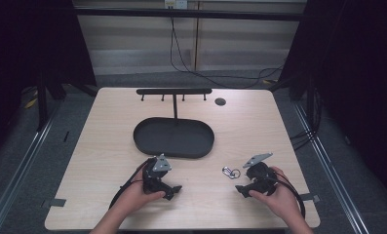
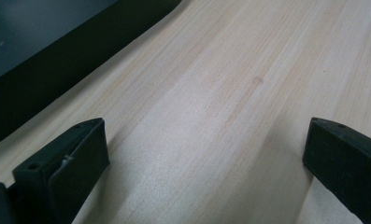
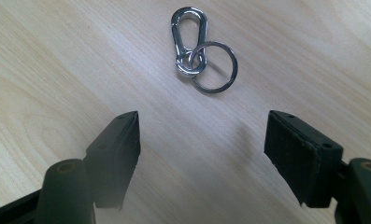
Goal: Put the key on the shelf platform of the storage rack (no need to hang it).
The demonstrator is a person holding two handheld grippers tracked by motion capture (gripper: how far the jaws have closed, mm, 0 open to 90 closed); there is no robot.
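A silver carabiner with a key ring (image 3: pixel 199 49) lies flat on the wooden table, seen small in the high view as the carabiner (image 1: pixel 231 172). My right gripper (image 3: pixel 202 140) hovers just short of it, jaws wide open with bare wood between them; from above, the right gripper (image 1: pixel 243 189) sits to the lower right of the ring. My left gripper (image 2: pixel 204 154) is open over bare table, close to the black tray's rim (image 2: pixel 57 70). In the high view the left gripper (image 1: pixel 174 191) rests near the table's front, below the tray.
A black oval tray (image 1: pixel 174 138) lies at the table's middle. Behind it stands a black rack with several hooks (image 1: pixel 174 91). A round dark hole (image 1: pixel 220 102) marks the far right of the table. Cables run across the floor beyond the table.
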